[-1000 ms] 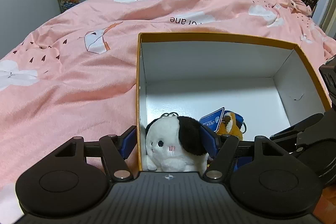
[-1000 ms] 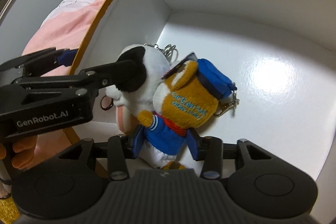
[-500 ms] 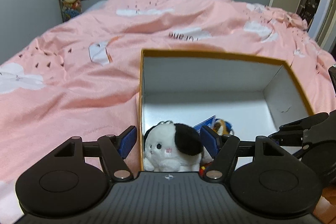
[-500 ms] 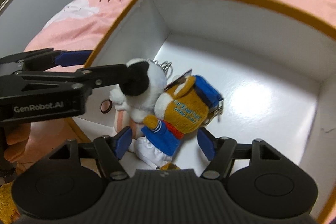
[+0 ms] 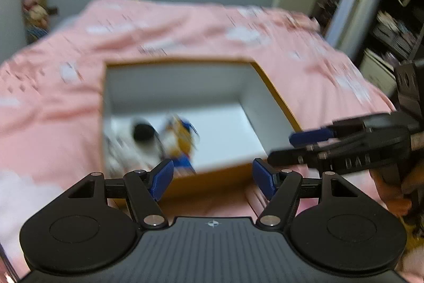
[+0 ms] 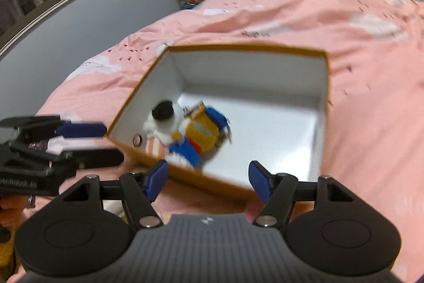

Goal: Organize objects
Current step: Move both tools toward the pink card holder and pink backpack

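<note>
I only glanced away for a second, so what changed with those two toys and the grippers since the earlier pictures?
Both hand-held grippers backed up and away from the box. The right hand-held gripper let go of the orange and blue plush; the left hand-held gripper, which had framed the black and white plush, now stands open and empty too. Unchanged: both toys lie side by side in the box on the pink bedspread.

The box [image 6: 324,86] sits open on the pink bedspread, orange outside, white inside, its lid off; the white plush [image 6: 165,121] with a black patch lies in the near left corner against the wall, a small ring by it; the orange plush [image 6: 201,133] in blue cap and blue clothes lies touching it on the side toward the middle, on its side; in my left view both are blurred [image 5: 144,135] [image 5: 180,134]; the rest of the floor is bare white.
</note>
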